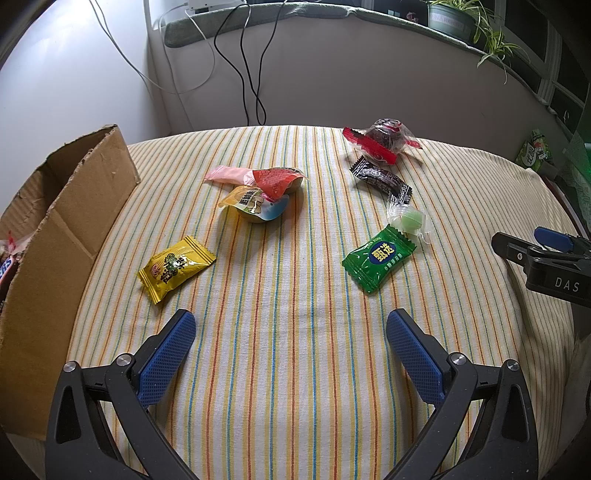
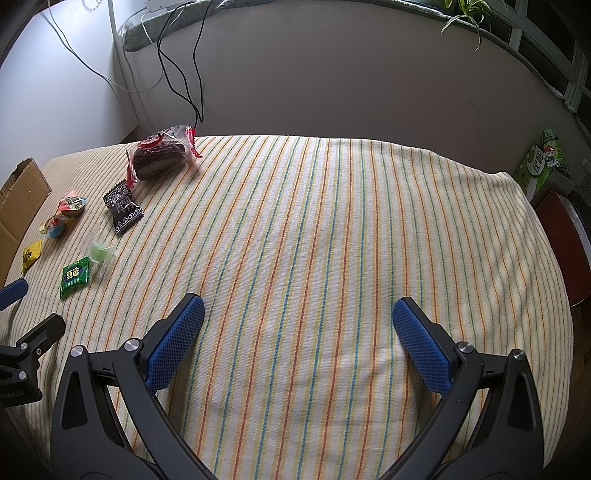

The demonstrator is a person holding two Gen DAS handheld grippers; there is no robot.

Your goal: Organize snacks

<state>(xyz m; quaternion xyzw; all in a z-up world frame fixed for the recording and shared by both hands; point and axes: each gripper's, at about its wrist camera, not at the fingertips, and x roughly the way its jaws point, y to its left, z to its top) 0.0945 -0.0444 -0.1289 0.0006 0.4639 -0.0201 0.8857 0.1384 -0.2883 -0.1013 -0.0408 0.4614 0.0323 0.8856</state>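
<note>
Several wrapped snacks lie on the striped tablecloth [image 1: 288,295]. A yellow packet [image 1: 175,268] and a green packet [image 1: 377,260] are nearest my left gripper [image 1: 291,325], which hovers open and empty just short of them. Farther back sit two jelly cups [image 1: 264,195], a pale green candy [image 1: 408,218], a black packet [image 1: 382,179] and a clear-wrapped dark cake [image 1: 382,142]. My right gripper [image 2: 297,314] is open over bare cloth, with the green packet [image 2: 75,277], black packet [image 2: 122,208] and cake [image 2: 159,157] off to its left.
An open cardboard box [image 1: 62,229] with some snacks inside stands at the table's left edge. Cables [image 1: 251,66] hang down the wall behind. A green carton [image 2: 543,162] sits beyond the table's right edge, and a potted plant [image 1: 465,22] stands on the sill.
</note>
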